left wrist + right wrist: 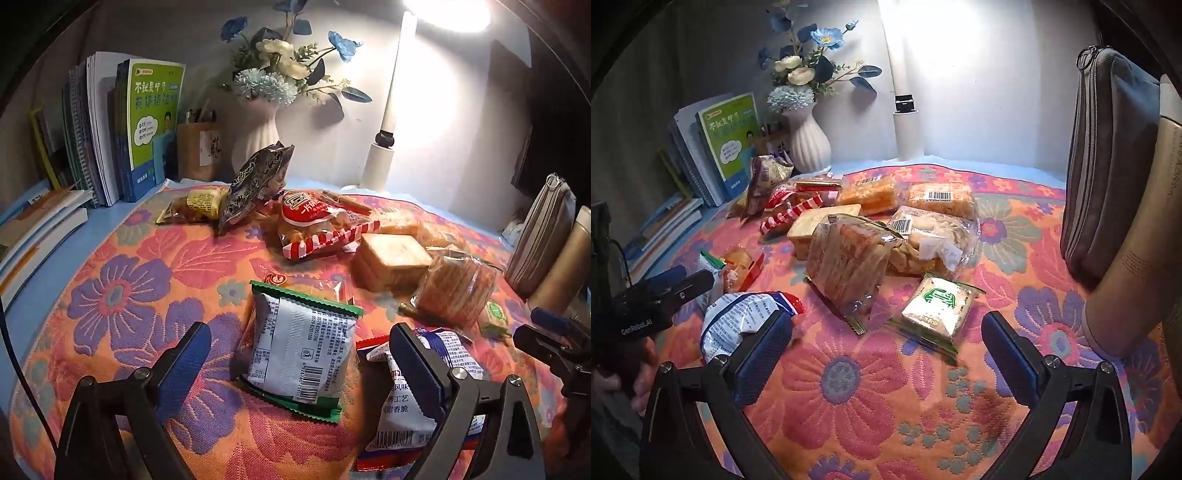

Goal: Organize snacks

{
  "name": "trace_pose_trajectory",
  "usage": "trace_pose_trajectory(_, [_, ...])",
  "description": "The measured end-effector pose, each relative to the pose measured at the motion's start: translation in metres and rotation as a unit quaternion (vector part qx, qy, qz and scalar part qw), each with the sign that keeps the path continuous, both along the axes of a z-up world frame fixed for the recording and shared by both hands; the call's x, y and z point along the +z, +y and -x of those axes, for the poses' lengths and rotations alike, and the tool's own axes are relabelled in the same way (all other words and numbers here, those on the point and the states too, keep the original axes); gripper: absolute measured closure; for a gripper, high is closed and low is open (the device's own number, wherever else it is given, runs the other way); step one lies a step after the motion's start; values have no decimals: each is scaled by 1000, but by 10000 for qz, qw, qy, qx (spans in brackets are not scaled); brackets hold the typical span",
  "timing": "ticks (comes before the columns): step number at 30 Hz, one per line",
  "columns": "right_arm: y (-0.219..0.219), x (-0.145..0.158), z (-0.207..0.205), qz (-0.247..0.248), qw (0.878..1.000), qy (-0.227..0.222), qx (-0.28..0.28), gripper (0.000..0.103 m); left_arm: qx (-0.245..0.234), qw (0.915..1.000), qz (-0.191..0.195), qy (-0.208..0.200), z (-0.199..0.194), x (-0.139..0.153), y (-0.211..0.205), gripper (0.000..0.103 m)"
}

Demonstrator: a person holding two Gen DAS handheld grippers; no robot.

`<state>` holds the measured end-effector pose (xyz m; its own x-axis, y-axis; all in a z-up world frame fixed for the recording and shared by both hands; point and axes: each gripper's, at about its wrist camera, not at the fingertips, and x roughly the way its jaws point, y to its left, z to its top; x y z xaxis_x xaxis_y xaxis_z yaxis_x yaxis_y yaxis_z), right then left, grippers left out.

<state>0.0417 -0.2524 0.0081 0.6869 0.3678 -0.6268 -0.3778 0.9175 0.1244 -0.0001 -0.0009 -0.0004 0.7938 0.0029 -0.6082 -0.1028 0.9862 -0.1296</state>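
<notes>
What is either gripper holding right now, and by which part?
Nothing. The left gripper hangs open around the white green-edged snack packet without pressing it; the right gripper is open over bare floral cloth.

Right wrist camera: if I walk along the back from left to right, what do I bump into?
Green book → white ribbed vase with flowers → white lamp post → grey zip pouch → beige bottle.

A home study desk; upright books [110,129], flower vase [255,136], lamp [388,122], floral cloth [129,295]
</notes>
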Motion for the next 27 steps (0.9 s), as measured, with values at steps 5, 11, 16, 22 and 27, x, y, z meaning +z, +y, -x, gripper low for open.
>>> trace_pose_trajectory(5, [-5, -1, -3, -181, 9997, 124, 49, 0, -77, 9998, 149, 71, -1, -3, 17, 7])
trace_pose_trajectory(11, [-12, -5, -8, -389, 9987, 321, 60, 0, -10, 10000, 48, 78, -6, -5, 40, 7])
trace_pose_trajectory(16, [-16, -6, -12, -521, 9976, 448, 51, 0, -6, 9999, -96, 139, -5, -5, 0, 7])
trace_pose_trajectory(22, [-17, -8, -14, -578, 9968, 547, 10, 0, -27, 9998, -161, 111, -4, -3, 2, 7])
trace_pose_trajectory(27, [-16, -8, -15, -480, 9976, 496, -11, 0, -28, 9999, -96, 140, -4, -4, 2, 7])
